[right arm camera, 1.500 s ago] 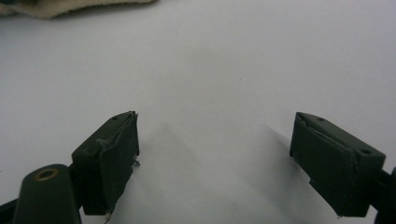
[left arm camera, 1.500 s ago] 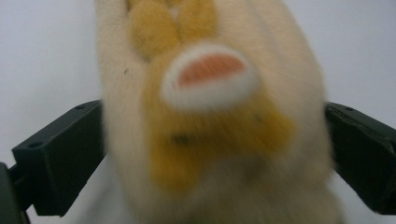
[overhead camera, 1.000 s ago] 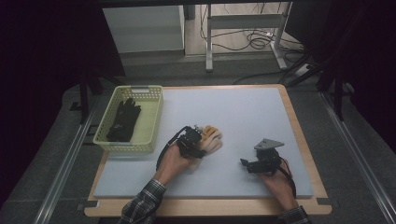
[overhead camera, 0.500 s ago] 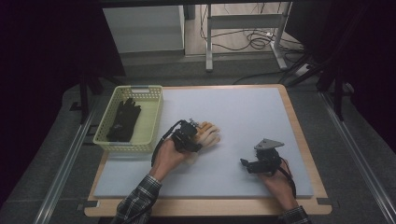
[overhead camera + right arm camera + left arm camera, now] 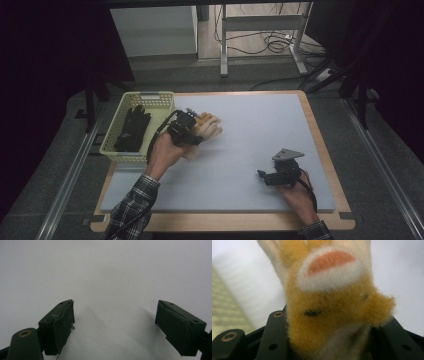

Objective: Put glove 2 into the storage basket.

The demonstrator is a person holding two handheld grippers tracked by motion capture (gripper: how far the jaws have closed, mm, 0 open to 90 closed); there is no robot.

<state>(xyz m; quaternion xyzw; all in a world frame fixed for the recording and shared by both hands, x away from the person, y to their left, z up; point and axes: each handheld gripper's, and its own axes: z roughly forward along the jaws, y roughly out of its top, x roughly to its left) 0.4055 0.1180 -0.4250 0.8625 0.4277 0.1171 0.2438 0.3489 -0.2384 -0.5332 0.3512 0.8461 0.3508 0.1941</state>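
A fuzzy orange and cream glove hangs from my left gripper, lifted off the mat just right of the yellow basket. In the left gripper view the glove bulges up between the two black jaws, which press on its cuff. These jaws have just been closing on it. My right gripper rests on the mat near the front right. It is open, and only bare mat lies between its pads.
The basket holds a black glove. A pale mat covers the table, which has a wooden border. Beyond it are dark floor, a metal stand and cables.
My left hand has risen and moved left and away toward the basket, carrying the fuzzy glove off the mat. The right hand has stayed put.
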